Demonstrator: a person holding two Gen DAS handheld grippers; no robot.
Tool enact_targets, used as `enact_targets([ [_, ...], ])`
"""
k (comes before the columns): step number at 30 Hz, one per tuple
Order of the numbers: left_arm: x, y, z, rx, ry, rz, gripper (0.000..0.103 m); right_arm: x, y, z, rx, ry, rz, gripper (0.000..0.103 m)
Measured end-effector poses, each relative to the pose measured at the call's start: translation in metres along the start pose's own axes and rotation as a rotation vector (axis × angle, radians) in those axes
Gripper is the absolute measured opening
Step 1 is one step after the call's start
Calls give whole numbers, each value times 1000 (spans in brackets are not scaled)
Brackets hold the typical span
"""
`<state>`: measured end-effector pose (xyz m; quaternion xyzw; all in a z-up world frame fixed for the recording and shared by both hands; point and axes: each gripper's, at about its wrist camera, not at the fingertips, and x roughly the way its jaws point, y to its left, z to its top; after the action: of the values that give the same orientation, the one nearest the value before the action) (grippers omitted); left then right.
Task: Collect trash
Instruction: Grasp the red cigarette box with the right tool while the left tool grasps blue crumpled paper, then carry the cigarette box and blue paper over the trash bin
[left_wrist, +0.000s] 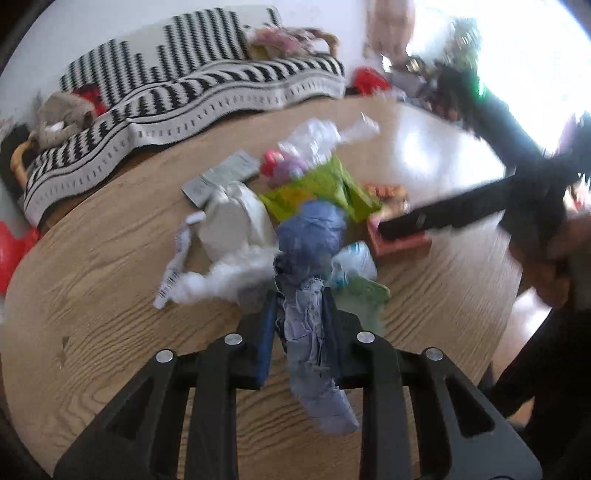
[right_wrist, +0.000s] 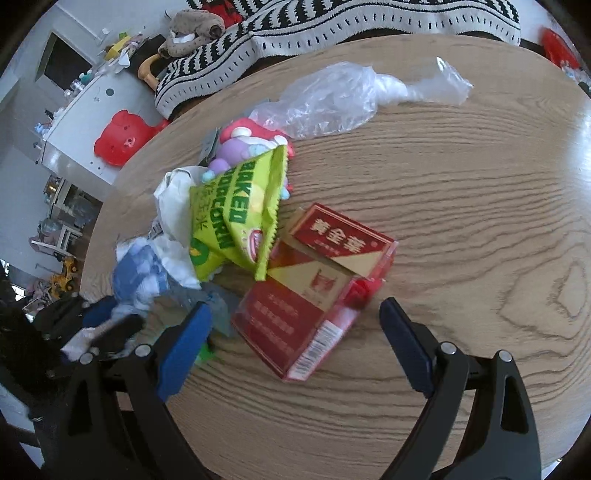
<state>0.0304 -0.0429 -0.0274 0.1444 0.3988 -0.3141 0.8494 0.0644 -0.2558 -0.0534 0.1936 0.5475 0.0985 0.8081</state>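
The blue crumpled wrapper (left_wrist: 314, 295) sits at the lower centre of the left wrist view, pinched between the two pads of the left gripper (left_wrist: 301, 314). One end trails below the jaws; the other bunches above them, against the pile on the wooden table (left_wrist: 92, 295). The material looks thin, soft and very light. It should crush rather than resist, so a grip across the bunched middle, as here, is likely to hold better than one on a loose tail, which could slip or tear.

In the right wrist view, the right gripper (right_wrist: 295, 328) stands with its fingers spread wide and clasping nothing. The red carton (right_wrist: 317, 291) lies flat between and just beyond the pads. It appears stiff-walled, glossy and light; taking it across its narrow sides seems the sound choice, since the film may be slippery.

Left of the carton lies a green popcorn bag (right_wrist: 236, 214), then white crumpled paper (right_wrist: 173, 210). A clear plastic bag (right_wrist: 332, 99) lies at upper centre, apart from the carton. A striped blanket (right_wrist: 332, 26) borders the table's far edge.
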Motion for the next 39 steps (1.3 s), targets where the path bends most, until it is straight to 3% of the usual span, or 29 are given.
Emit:
enact_targets([
  [5,-14,5,9,-84,-35,-17,23,7,12,2,-16,-27,-84,89],
  [9,-19,6,12,-115,-47,17,23,11,18,0,-51,-38,-152,88],
  [14,-19,9,14,-158,-46,34,23,12,21,-10,-134,-57,-254,77],
  [22,-17,2,23,-198,-47,51,23,-13,16,-19,-175,-128,-293,61],
  [31,-10,-18,40,-201,-48,38,23,-68,-1,-30,-153,-223,-273,59],
  [39,2,-49,53,-161,-35,10,23,-94,-27,-37,-116,-247,-280,58],
])
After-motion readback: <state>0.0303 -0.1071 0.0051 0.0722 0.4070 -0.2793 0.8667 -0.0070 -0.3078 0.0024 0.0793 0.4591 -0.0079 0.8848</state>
